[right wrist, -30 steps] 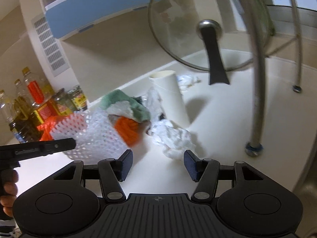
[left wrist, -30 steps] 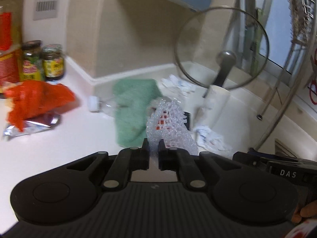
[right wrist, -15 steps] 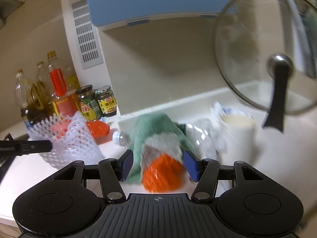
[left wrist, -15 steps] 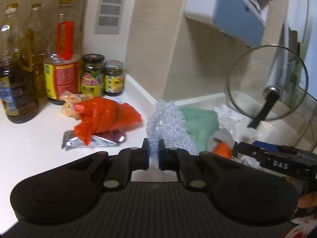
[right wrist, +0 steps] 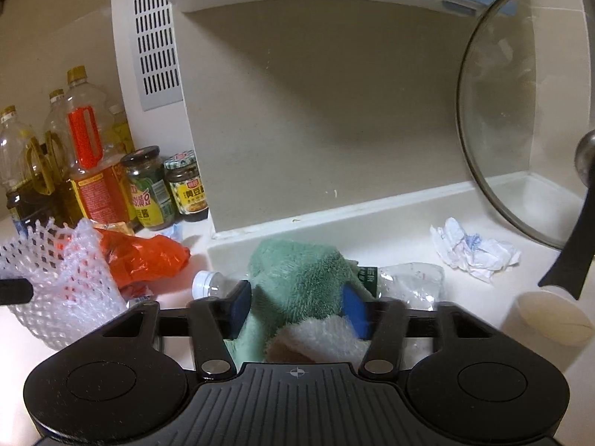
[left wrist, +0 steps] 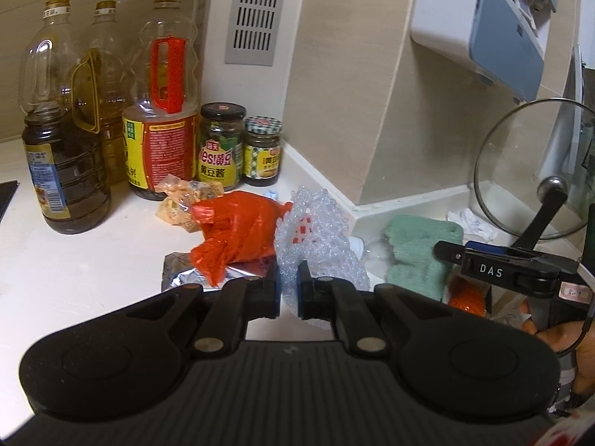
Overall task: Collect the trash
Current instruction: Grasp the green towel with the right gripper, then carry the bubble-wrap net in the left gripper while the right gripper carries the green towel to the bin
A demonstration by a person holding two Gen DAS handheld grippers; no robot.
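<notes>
My left gripper is shut on a white foam net, which stands up from its pads; the right wrist view shows the net at the left. My right gripper is closing, jaws still wide, with a green towel bulging between the pads. The towel lies over a crushed clear bottle. In the left wrist view an orange lump shows under the right gripper. A red plastic bag lies on a foil wrapper. Crumpled paper sits behind the bottle.
Oil bottles and two jars stand against the wall at the back left. A glass lid leans upright on the right, with a paper cup in front of it. A blue-fronted wall unit hangs above the counter.
Both grippers swung left along the counter. The left one carried the foam net toward the bottles and jars. The right one went from the crumpled paper to straddling the green towel.
</notes>
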